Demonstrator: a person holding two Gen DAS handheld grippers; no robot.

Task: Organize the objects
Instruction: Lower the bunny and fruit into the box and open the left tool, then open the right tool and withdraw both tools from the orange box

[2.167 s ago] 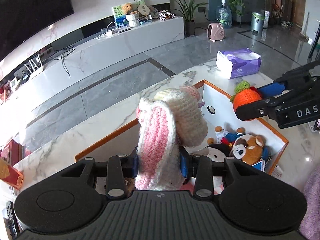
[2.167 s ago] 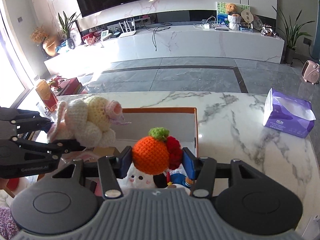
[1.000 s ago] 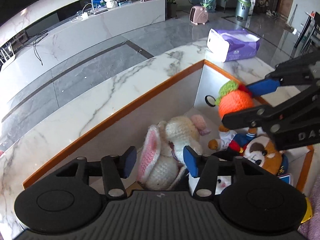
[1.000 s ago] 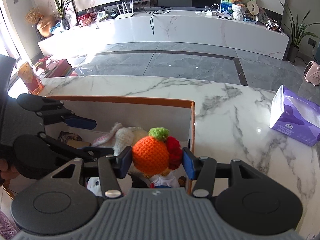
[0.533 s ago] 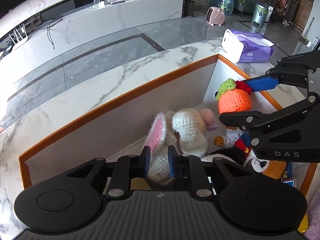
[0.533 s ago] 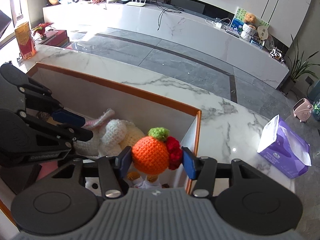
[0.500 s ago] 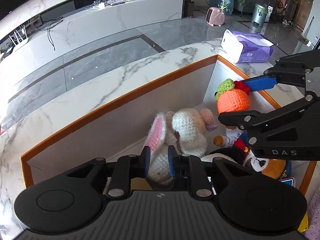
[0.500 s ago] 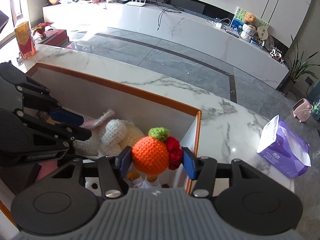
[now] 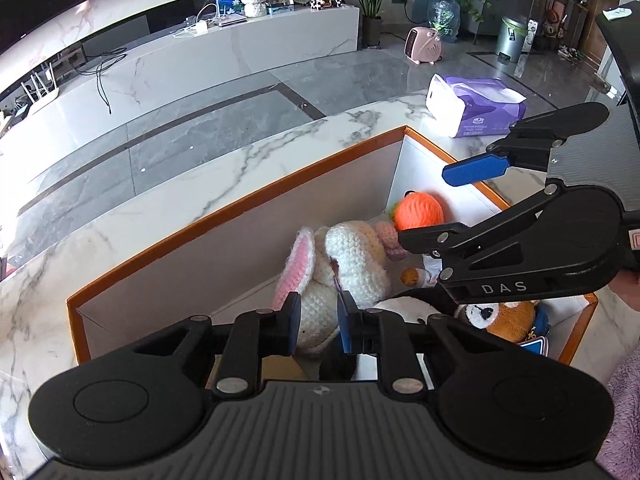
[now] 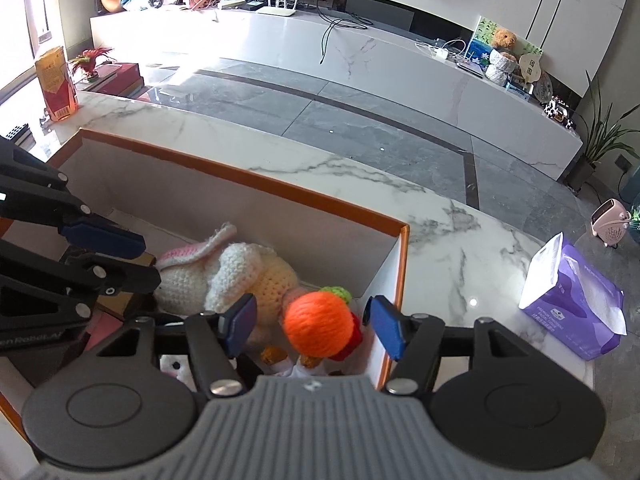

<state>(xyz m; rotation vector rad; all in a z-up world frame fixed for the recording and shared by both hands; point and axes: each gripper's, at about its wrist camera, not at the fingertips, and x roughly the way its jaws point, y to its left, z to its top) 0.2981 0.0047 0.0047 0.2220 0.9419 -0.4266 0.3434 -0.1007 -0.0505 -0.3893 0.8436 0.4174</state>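
Observation:
An orange-rimmed white box (image 9: 240,204) (image 10: 256,178) stands on the marble table. A crochet bunny (image 9: 344,264) (image 10: 224,276) lies inside it. A crochet orange (image 9: 420,210) (image 10: 318,330) lies in the box's far right corner beside the bunny. My right gripper (image 10: 312,324) (image 9: 436,204) is open above the orange, not touching it. My left gripper (image 9: 316,324) (image 10: 140,260) hovers over the box near the bunny, its jaws nearly closed with a narrow gap and holding nothing.
More plush toys, including a brown bear (image 9: 500,316), fill the right part of the box. A purple tissue pack (image 9: 472,106) (image 10: 572,308) lies on the table to the right. A red carton (image 10: 56,80) stands at the table's far left.
My right gripper has opened and the crochet orange has dropped into the box corner. My left gripper stayed narrowed above the bunny, which lies where it was released.

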